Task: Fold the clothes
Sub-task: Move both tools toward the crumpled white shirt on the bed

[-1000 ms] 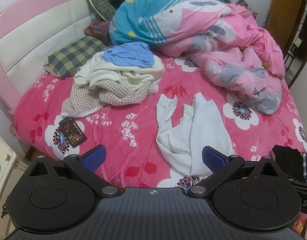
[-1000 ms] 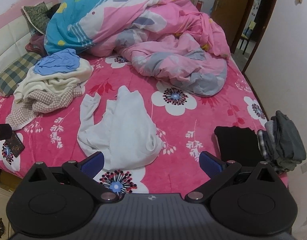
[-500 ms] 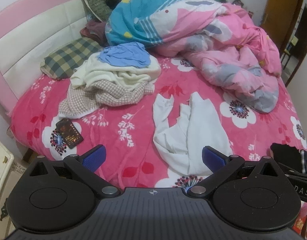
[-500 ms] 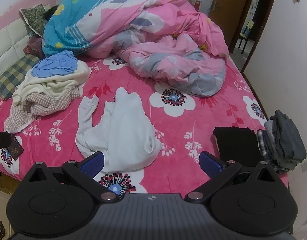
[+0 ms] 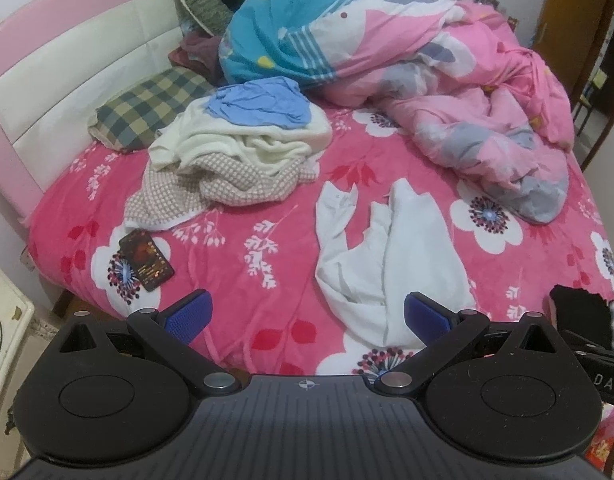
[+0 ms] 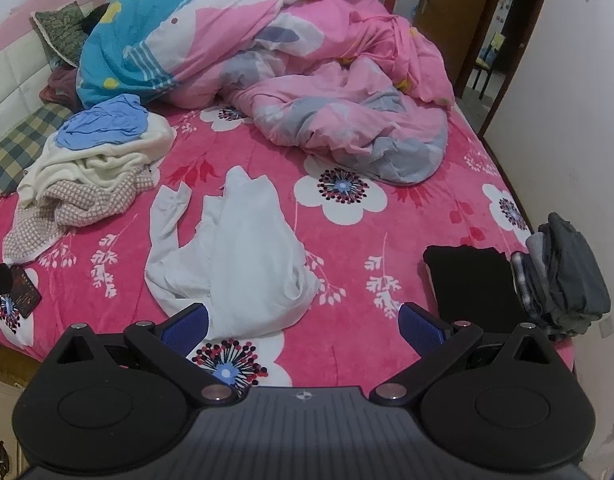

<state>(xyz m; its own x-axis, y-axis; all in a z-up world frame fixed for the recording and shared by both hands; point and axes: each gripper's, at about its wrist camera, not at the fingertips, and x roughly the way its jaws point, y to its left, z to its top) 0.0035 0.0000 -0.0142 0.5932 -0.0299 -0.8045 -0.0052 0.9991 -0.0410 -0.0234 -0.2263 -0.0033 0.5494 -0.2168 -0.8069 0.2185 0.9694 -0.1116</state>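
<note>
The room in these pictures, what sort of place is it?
Most likely a home bedroom. A bed with a flowered pink cover fills the view, with a padded headboard, a rumpled quilt and loose clothes heaped on it.

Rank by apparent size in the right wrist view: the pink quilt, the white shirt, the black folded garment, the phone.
1. pink quilt
2. white shirt
3. black folded garment
4. phone, partly hidden at the edge, so its full size is unsure

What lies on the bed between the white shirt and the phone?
Nothing lies there. In the left wrist view, only bare pink floral blanket shows between the white shirt and the phone.
</note>
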